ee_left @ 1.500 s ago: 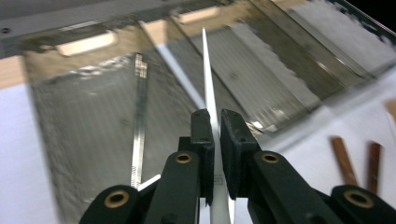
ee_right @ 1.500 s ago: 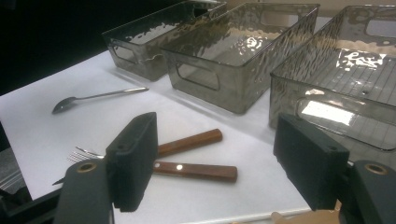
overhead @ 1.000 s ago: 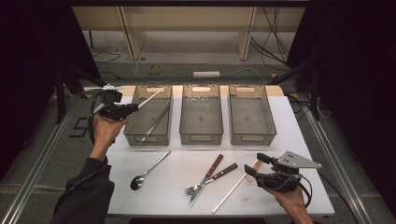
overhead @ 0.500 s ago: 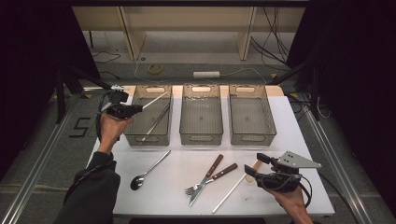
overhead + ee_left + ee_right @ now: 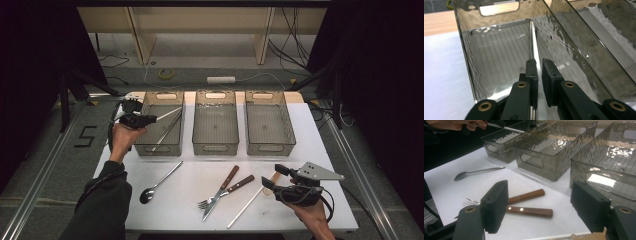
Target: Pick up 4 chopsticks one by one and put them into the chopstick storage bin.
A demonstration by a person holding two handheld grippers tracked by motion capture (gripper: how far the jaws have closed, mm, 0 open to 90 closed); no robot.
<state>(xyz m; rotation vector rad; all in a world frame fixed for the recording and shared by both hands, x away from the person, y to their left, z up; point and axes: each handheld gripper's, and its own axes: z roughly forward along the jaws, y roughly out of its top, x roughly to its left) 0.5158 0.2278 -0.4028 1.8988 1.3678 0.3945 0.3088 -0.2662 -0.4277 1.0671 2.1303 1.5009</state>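
My left gripper (image 5: 154, 119) (image 5: 540, 68) is at the left rim of the left clear bin (image 5: 141, 148) (image 5: 466, 62). It is shut on a thin white chopstick (image 5: 169, 113) (image 5: 534, 45) that points across the bin toward its far right wall. Its jaws have just been opening slightly, with the chopstick still between the pads. A second chopstick (image 5: 165, 134) lies slanted inside that bin. My right gripper (image 5: 272, 176) (image 5: 539, 205) rests open near the table's front right, with nothing between its jaws. In the right gripper view, two wooden handles (image 5: 529, 203) lie beyond them.
On the white table (image 5: 310, 145) lie a spoon (image 5: 159, 183), a wooden-handled knife (image 5: 220, 192), a wooden-handled fork (image 5: 227, 191) and a loose chopstick (image 5: 247, 207). The middle bin (image 5: 215, 148) and right bin (image 5: 268, 148) stand in a row behind.
My left hand has sunk and shifted toward the left bin. The chopstick has tipped from pointing up to lying nearly level over it. The right gripper has not moved.
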